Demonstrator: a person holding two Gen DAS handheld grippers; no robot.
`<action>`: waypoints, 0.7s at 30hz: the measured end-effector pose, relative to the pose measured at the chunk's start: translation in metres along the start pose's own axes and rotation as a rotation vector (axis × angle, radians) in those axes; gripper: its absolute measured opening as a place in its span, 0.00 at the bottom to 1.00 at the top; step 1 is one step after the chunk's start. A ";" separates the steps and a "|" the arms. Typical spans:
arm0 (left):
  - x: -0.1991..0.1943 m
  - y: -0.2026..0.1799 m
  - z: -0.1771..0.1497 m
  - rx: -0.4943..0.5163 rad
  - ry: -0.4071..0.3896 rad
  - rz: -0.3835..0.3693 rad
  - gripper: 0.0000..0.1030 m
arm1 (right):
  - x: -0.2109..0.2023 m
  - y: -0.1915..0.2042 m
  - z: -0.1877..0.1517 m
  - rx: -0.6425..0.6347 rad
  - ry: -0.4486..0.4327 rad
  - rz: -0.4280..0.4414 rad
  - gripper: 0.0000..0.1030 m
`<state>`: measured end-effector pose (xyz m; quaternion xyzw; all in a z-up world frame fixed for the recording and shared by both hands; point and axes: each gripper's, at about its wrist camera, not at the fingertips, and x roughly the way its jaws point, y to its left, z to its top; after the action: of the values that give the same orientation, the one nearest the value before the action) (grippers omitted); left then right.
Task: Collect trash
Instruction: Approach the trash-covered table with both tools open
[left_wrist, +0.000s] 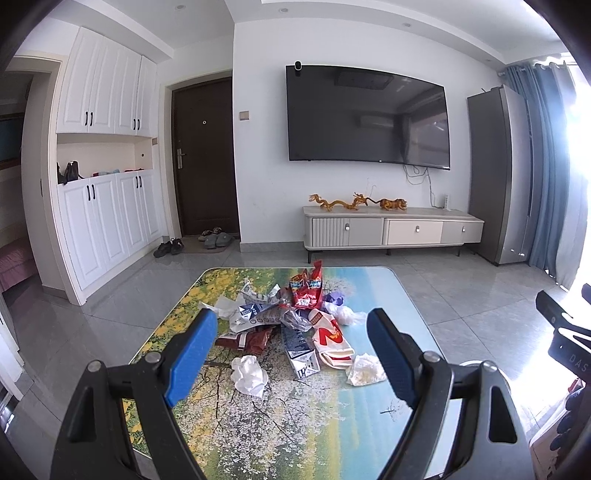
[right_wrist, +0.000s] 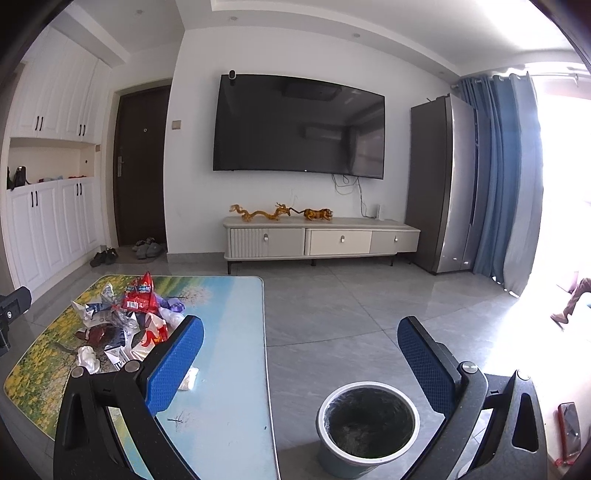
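Note:
A pile of trash (left_wrist: 291, 314) lies on a low table (left_wrist: 388, 295) with a landscape print: red snack wrappers (left_wrist: 306, 290), a carton (left_wrist: 301, 349), a red and white paper bag (left_wrist: 330, 338), crumpled tissues (left_wrist: 249, 374). My left gripper (left_wrist: 291, 332) is open and empty, held above the table's near part, the pile between its fingers in view. My right gripper (right_wrist: 301, 338) is open and empty, held over the table's right edge and the floor. A round bin (right_wrist: 367, 424) with a dark liner stands on the floor under it. The pile also shows in the right wrist view (right_wrist: 125, 317).
A TV cabinet (left_wrist: 391, 229) with golden figures stands against the far wall under a large TV (left_wrist: 369, 118). A grey fridge (left_wrist: 495, 177) and blue curtains are at the right. White cupboards (left_wrist: 103, 221), a door and shoes are at the left. A phone (right_wrist: 569, 424) lies at right.

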<state>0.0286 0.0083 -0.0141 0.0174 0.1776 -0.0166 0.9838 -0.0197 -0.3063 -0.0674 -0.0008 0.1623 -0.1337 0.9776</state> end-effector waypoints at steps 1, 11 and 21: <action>0.001 0.000 0.001 -0.001 -0.001 0.000 0.80 | 0.001 0.000 0.000 -0.002 -0.001 -0.005 1.00; 0.015 0.008 0.010 -0.018 0.002 0.000 0.82 | 0.012 0.001 0.008 -0.005 0.005 -0.002 1.00; 0.036 0.032 0.015 -0.061 0.017 0.036 0.82 | 0.029 -0.004 0.014 0.008 -0.002 0.026 1.00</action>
<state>0.0687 0.0387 -0.0115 -0.0090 0.1863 0.0065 0.9824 0.0096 -0.3179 -0.0634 0.0052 0.1610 -0.1218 0.9794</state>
